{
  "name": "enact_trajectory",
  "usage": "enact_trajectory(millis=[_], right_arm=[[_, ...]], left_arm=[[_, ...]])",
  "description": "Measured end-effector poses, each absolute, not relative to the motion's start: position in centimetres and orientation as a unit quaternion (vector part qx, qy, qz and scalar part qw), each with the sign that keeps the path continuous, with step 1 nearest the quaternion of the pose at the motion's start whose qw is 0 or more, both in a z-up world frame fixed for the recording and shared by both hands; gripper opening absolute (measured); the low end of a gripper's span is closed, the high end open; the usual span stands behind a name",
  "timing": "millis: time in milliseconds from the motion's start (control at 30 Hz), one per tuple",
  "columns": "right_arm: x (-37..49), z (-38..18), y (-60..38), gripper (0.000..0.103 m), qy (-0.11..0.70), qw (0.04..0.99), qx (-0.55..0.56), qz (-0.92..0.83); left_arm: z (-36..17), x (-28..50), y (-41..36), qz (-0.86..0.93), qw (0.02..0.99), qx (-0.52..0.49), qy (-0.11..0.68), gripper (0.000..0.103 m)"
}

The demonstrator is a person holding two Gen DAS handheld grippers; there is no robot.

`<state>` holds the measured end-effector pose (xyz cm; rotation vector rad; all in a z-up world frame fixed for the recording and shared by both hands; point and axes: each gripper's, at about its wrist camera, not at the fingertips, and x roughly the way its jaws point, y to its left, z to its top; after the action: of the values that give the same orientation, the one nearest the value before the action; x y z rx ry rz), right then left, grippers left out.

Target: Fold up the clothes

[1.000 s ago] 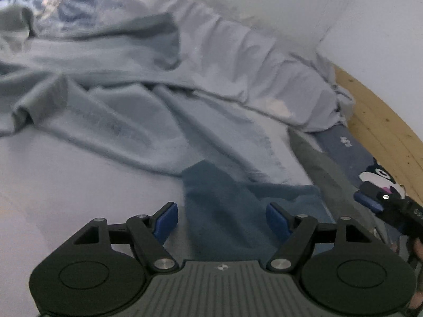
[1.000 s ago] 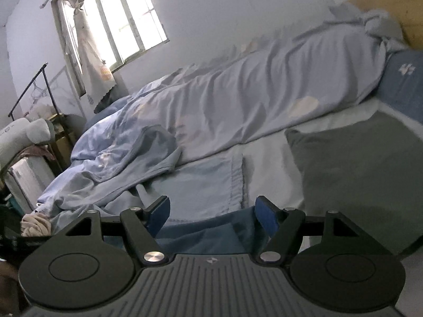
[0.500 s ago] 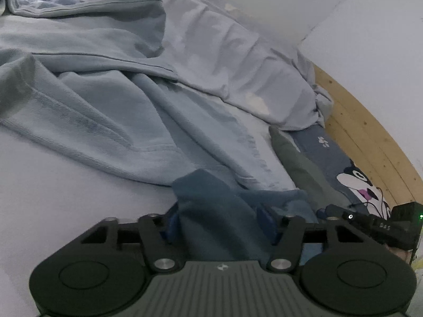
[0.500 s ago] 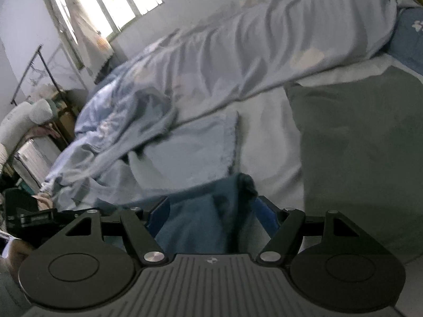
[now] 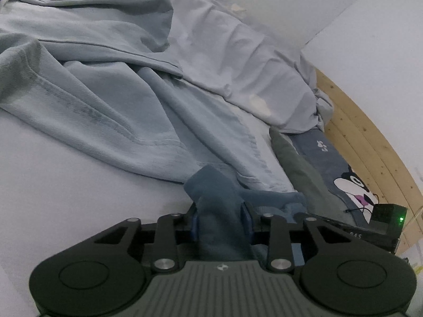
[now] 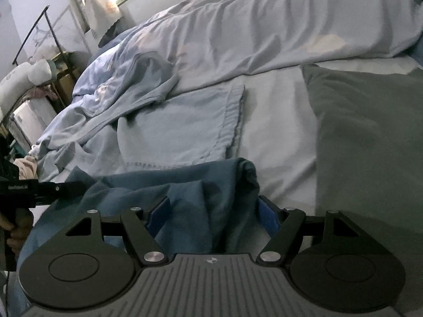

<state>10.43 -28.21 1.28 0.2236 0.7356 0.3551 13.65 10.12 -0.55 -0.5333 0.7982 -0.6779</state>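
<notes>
Left claw (image 5: 220, 223) is closed on a fold of the blue garment (image 5: 211, 185). Right claw (image 6: 214, 215) stands partly open, garment bunched between its fingers, over the bed (image 6: 280, 132).

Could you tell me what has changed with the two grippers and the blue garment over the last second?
The left gripper has closed from wide open onto the dark blue garment and now pinches a bunched fold. The right gripper has moved in over the same garment, whose cloth now fills the gap between its open fingers. The light blue clothes, grey pillow and duvet lie as before.
</notes>
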Motion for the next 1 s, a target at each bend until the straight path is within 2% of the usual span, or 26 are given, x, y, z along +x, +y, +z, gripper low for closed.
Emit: enact_trajectory(millis=[100,167,200,233,267,300,400,667,1000], right_arm=[[10.5,1.0,-27.9,0.075,0.356,0.913,0.104,0.172],[10.5,1.0,-27.8,0.071,0.354,0.915,0.1,0.169],[10.4,1.0,-27.5,0.061,0.352,0.916,0.095,0.168],[10.3,1.1,-27.3,0.046,0.351,0.917,0.09,0.17],[10.2,1.1,-27.0,0.038,0.349,0.917,0.085,0.171],[10.1,1.2,-26.7,0.024,0.348,0.918,0.08,0.174],[9.5,1.8,-25.5,0.014,0.336,0.927,0.037,0.161],[5.1,5.9,-24.5,0.011,0.254,0.959,-0.016,0.122],[-6.1,12.9,-22.6,0.01,0.115,0.986,-0.088,0.078]], left_arm=[[-0.7,13.6,10.1,-0.317,0.835,-0.251,0.375,0.027],[-0.8,13.6,10.1,-0.31,0.837,-0.25,0.375,0.016],[-0.8,13.6,10.1,-0.308,0.838,-0.25,0.375,0.014],[-0.7,13.5,10.0,-0.308,0.838,-0.25,0.374,0.011],[-0.6,13.5,10.0,-0.308,0.84,-0.249,0.371,0.011],[-0.5,13.4,10.0,-0.307,0.842,-0.249,0.368,0.01],[0.1,13.0,10.2,-0.306,0.847,-0.251,0.356,0.008],[4.9,9.6,9.3,-0.311,0.875,-0.231,0.292,0.006],[14.3,-0.5,8.7,-0.33,0.907,-0.186,0.182,0.006]])
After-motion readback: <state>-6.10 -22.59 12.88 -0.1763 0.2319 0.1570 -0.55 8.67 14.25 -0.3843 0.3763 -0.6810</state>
